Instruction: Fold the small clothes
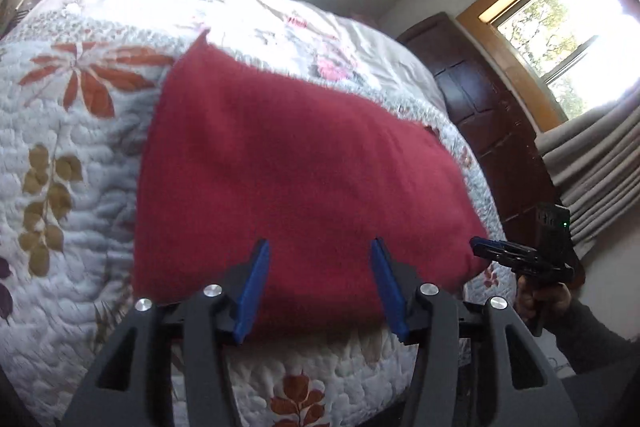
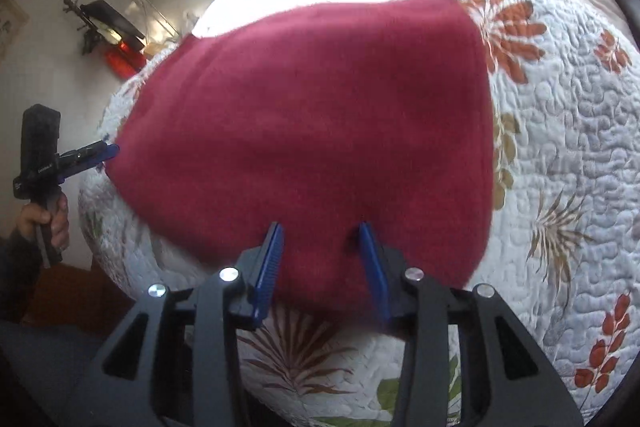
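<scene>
A dark red cloth lies spread flat on a quilted floral bedspread. My left gripper is open, its blue fingers standing apart over the cloth's near edge. In the right wrist view the same red cloth fills the middle, and my right gripper is open over its near edge. Each gripper also shows from the side in the other's view: the right gripper at the cloth's right corner, the left gripper at its left edge. Neither view shows the cloth pinched.
The bedspread curves down at the near edge. A dark wooden cabinet, a window and grey curtains stand beyond the bed's right side. A hand holds the left gripper's handle; red items sit by the wall.
</scene>
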Demonstrator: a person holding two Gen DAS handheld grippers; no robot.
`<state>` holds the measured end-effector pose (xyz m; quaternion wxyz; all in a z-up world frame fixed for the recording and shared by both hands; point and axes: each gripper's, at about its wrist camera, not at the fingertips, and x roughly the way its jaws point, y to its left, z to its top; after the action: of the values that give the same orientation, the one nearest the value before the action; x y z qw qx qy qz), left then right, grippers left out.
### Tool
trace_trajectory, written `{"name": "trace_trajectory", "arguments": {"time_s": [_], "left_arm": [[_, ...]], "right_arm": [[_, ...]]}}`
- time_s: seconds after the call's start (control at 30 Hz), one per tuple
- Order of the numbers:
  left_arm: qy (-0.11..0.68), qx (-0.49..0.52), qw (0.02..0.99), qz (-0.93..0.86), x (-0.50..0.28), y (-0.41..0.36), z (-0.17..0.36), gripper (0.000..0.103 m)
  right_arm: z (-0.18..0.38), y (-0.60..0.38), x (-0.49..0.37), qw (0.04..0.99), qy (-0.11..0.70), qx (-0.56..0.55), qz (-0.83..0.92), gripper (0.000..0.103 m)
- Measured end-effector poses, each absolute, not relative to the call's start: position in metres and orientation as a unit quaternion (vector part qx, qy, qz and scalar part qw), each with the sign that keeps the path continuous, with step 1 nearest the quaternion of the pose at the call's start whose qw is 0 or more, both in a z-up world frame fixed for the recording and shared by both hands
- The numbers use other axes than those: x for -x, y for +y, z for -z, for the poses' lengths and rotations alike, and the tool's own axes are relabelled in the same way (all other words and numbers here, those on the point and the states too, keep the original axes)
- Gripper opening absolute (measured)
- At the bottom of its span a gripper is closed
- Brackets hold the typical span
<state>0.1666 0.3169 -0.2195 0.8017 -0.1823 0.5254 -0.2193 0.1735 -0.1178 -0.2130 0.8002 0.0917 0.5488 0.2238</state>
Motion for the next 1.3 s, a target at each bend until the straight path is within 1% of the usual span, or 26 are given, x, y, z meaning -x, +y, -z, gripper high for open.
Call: {"name": "trace_trajectory", "arguments": {"time_s": [0.03, 0.07, 0.1, 0.13, 0.2, 0.23, 0.3, 0.33, 0.37, 0.43, 0.47, 0.5, 0.53, 0.57, 0.63, 0.7, 0.8, 0.83, 0.87, 0.9, 1.0, 1.13, 1.3], "left_arm": [[0.542, 0.180, 0.793, 0.211, -0.166, 0.316, 0.236, 0.052], [0.547, 0.176, 0.793, 0.205, -0.165, 0.315, 0.247, 0.049], [0.540, 0.171, 0.798, 0.206, -0.163, 0.315, 0.252, 0.048], [0.537, 0.176, 0.799, 0.204, -0.163, 0.316, 0.253, 0.049], [0.539, 0.183, 0.798, 0.198, -0.164, 0.316, 0.251, 0.049], [0.540, 0.184, 0.798, 0.196, -0.163, 0.317, 0.250, 0.048], [0.542, 0.194, 0.795, 0.190, -0.159, 0.327, 0.246, 0.048], [0.543, 0.202, 0.793, 0.187, -0.156, 0.333, 0.244, 0.049], [0.547, 0.208, 0.791, 0.178, -0.151, 0.342, 0.243, 0.052], [0.550, 0.229, 0.786, 0.166, -0.142, 0.363, 0.237, 0.053], [0.548, 0.234, 0.788, 0.152, -0.138, 0.372, 0.230, 0.060], [0.544, 0.235, 0.795, 0.131, -0.136, 0.385, 0.222, 0.069], [0.533, 0.243, 0.802, 0.118, -0.136, 0.401, 0.212, 0.087], [0.520, 0.256, 0.806, 0.118, -0.139, 0.414, 0.203, 0.092], [0.516, 0.294, 0.793, 0.135, -0.156, 0.439, 0.196, 0.094], [0.528, 0.330, 0.765, 0.162, -0.181, 0.454, 0.200, 0.098], [0.552, 0.373, 0.714, 0.214, -0.224, 0.457, 0.214, 0.099], [0.561, 0.391, 0.694, 0.228, -0.238, 0.455, 0.222, 0.099], [0.566, 0.407, 0.675, 0.241, -0.249, 0.452, 0.228, 0.099], [0.573, 0.419, 0.659, 0.249, -0.263, 0.451, 0.236, 0.099], [0.587, 0.438, 0.630, 0.259, -0.285, 0.453, 0.253, 0.099], [0.588, 0.458, 0.601, 0.289, -0.301, 0.453, 0.263, 0.099], [0.579, 0.476, 0.590, 0.300, -0.313, 0.457, 0.270, 0.099]], "right_arm": [[0.221, -0.119, -0.169, 0.798, 0.551, -0.099, -0.223, 0.039], [0.226, -0.122, -0.167, 0.798, 0.550, -0.106, -0.223, 0.036], [0.229, -0.125, -0.164, 0.798, 0.548, -0.112, -0.224, 0.032], [0.230, -0.128, -0.164, 0.799, 0.546, -0.115, -0.225, 0.030], [0.232, -0.135, -0.163, 0.798, 0.544, -0.122, -0.228, 0.022], [0.233, -0.141, -0.162, 0.797, 0.543, -0.129, -0.230, 0.020], [0.236, -0.152, -0.160, 0.796, 0.543, -0.141, -0.227, 0.011], [0.238, -0.160, -0.157, 0.795, 0.543, -0.154, -0.222, 0.009], [0.238, -0.168, -0.154, 0.795, 0.542, -0.168, -0.215, 0.009], [0.232, -0.178, -0.146, 0.807, 0.538, -0.164, -0.181, 0.017], [0.226, -0.181, -0.140, 0.816, 0.535, -0.152, -0.158, 0.035], [0.217, -0.182, -0.134, 0.825, 0.530, -0.138, -0.139, 0.039], [0.206, -0.178, -0.129, 0.833, 0.524, -0.123, -0.129, 0.038], [0.190, -0.168, -0.123, 0.843, 0.513, -0.101, -0.123, 0.038], [0.156, -0.126, -0.111, 0.864, 0.486, -0.028, -0.132, 0.038], [0.132, -0.066, -0.101, 0.871, 0.462, 0.062, -0.153, 0.043], [0.116, 0.037, -0.085, 0.867, 0.425, 0.168, -0.199, 0.047], [0.117, 0.072, -0.079, 0.862, 0.413, 0.202, -0.214, 0.048], [0.120, 0.106, -0.075, 0.856, 0.399, 0.240, -0.226, 0.051], [0.125, 0.141, -0.070, 0.848, 0.385, 0.280, -0.233, 0.057], [0.147, 0.223, -0.057, 0.822, 0.336, 0.387, -0.247, 0.067], [0.182, 0.284, -0.061, 0.787, 0.291, 0.495, -0.228, 0.067], [0.221, 0.314, -0.080, 0.739, 0.276, 0.579, -0.204, 0.066]]}}
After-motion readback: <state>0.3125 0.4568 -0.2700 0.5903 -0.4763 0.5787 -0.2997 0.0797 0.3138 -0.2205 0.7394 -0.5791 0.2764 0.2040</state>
